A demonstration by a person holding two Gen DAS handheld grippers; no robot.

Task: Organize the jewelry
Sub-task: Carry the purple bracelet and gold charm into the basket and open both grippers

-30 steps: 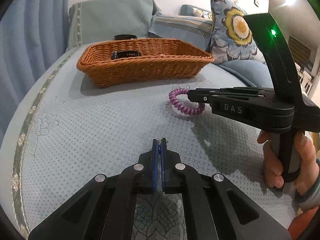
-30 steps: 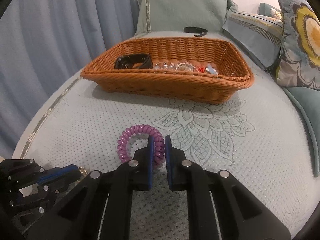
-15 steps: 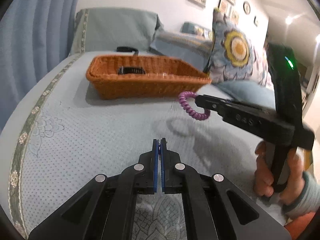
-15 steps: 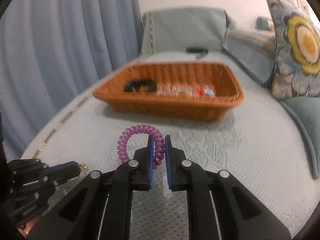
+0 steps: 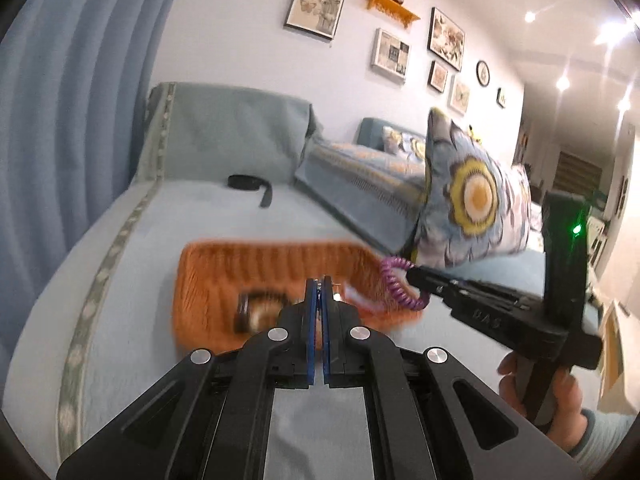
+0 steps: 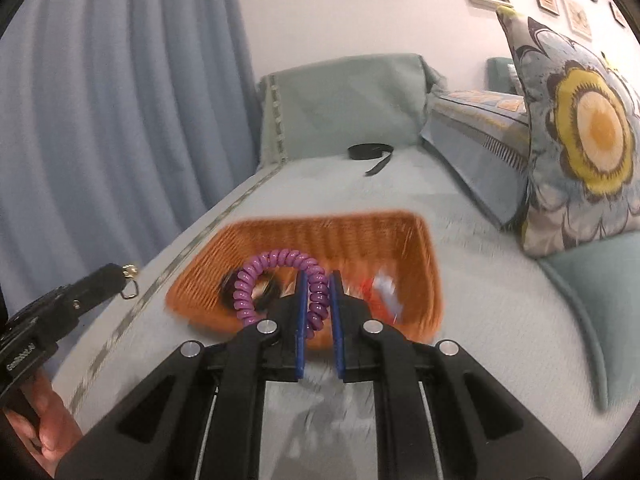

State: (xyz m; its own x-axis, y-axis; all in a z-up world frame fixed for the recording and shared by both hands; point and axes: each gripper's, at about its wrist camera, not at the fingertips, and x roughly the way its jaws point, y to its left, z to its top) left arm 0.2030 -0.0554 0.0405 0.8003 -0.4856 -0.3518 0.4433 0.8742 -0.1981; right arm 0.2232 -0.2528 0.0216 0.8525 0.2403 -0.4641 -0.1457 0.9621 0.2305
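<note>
I held two grippers over a pale blue-green sofa seat (image 6: 500,280). My right gripper (image 6: 318,280) had its two blue pads pinched on one purple coil hair tie (image 6: 276,264), which arched up and to the left of the fingers. In the left wrist view the same hair tie (image 5: 394,280) hung from the tip of the right gripper (image 5: 416,276), raised above the near right corner of the basket. My left gripper (image 5: 319,286) had its pads pressed together on one small gold ring clip (image 6: 130,280) (seen clearly only from the right wrist camera, where it dangled from the tip at the left edge).

One orange wicker basket (image 6: 360,232) sat on the seat ahead of both grippers, blurred by motion. Inside it I could count one dark round band (image 5: 250,308) at the left and one smear of red and white pieces (image 6: 380,288) at the right; I could not tell how many pieces that smear held.

Beyond the basket, one black strap (image 6: 370,152) lay on the seat near the backrest. One flowered cushion (image 6: 580,132) stood upright on the right, and a blue curtain (image 6: 100,120) hung on the left. Several framed pictures (image 5: 316,0) hung on the wall; nine showed in the left wrist view.
</note>
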